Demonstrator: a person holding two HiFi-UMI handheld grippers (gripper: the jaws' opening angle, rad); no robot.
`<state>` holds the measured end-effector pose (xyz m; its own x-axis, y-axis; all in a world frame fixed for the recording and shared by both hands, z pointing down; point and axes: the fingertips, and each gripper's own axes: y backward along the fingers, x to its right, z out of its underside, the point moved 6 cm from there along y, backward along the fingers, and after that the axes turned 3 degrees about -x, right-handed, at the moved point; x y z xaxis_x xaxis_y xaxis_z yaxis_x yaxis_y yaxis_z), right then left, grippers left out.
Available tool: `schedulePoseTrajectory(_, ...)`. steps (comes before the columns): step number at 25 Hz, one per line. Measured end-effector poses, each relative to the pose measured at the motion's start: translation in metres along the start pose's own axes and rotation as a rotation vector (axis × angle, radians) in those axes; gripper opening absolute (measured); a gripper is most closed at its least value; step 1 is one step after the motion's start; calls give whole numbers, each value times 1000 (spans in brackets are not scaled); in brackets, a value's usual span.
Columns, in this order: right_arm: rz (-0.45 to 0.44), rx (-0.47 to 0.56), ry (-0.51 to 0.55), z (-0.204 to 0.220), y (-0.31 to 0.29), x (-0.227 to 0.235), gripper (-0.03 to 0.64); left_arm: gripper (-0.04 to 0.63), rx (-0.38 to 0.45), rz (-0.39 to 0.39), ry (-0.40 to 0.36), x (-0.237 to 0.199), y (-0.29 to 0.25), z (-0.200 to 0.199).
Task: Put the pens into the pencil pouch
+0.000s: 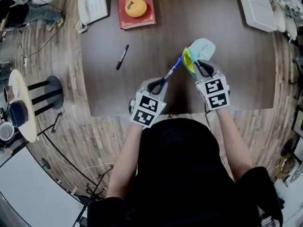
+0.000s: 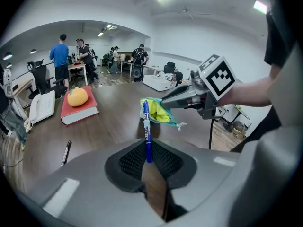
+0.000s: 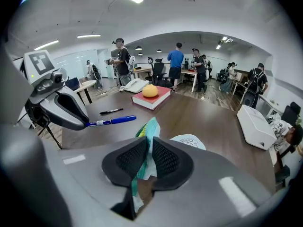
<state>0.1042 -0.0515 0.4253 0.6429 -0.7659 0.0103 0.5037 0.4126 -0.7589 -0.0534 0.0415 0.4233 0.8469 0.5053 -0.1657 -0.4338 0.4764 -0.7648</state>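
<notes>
My left gripper (image 1: pixel 161 83) (image 2: pixel 148 161) is shut on a blue pen (image 1: pixel 173 70) (image 2: pixel 147 131) (image 3: pixel 110 121), whose tip points up toward the pouch mouth. The pencil pouch (image 1: pixel 198 53) (image 2: pixel 160 111) (image 3: pixel 147 141) is teal outside and yellow inside, and it hangs lifted above the table. My right gripper (image 1: pixel 202 70) (image 3: pixel 150 162) is shut on the pouch's edge, holding its opening toward the pen. A black pen (image 1: pixel 122 56) (image 2: pixel 65 153) (image 3: pixel 111 111) lies loose on the dark table (image 1: pixel 156 41), left of both grippers.
A red book (image 1: pixel 136 6) with an orange fruit (image 1: pixel 136 7) on it lies at the table's far side, a white telephone (image 1: pixel 93 5) to its left. A white box (image 1: pixel 257 7) sits at the far right corner. Several people stand in the room behind.
</notes>
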Motion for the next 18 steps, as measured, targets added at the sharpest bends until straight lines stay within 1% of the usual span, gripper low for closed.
schedulePoseTrajectory(6,-1,0,7,4,4,1,48,34,-55,40,-20,13,-14,0)
schedulePoseTrajectory(12,2,-2,7,6,5,-3,48,33,-119,71,11,19,-25,4)
schedulePoseTrajectory(18,0,-8,13,8,4,-6,48,34,-176,93,6,20,-36,-3)
